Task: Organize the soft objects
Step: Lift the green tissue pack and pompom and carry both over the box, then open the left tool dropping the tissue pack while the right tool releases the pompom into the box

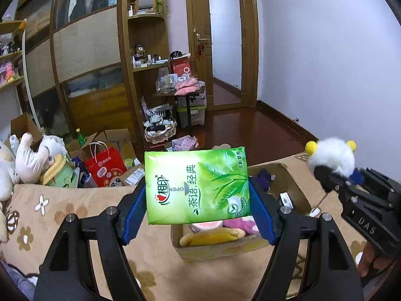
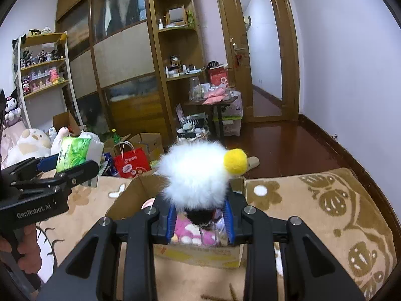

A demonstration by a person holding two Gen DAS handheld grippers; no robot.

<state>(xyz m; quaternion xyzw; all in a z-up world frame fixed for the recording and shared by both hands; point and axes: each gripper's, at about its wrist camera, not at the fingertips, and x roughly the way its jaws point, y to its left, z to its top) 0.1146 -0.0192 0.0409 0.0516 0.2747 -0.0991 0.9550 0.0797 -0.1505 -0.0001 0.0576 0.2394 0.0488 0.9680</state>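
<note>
Above the cardboard box, left fingers pinching "OPEN"-labelled green tissue pack, right fingers pinching white pompom toy

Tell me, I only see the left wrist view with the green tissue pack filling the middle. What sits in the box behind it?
Observer: The cardboard box holds a pink plush, seen under the right gripper.
Operator: And that white fluffy toy?
Observer: The white pompom toy is clamped at its dark lower end between blue pads.
Operator: Anything left of my view?
Observer: A black-eared plush doll sits by the shelves.
</note>
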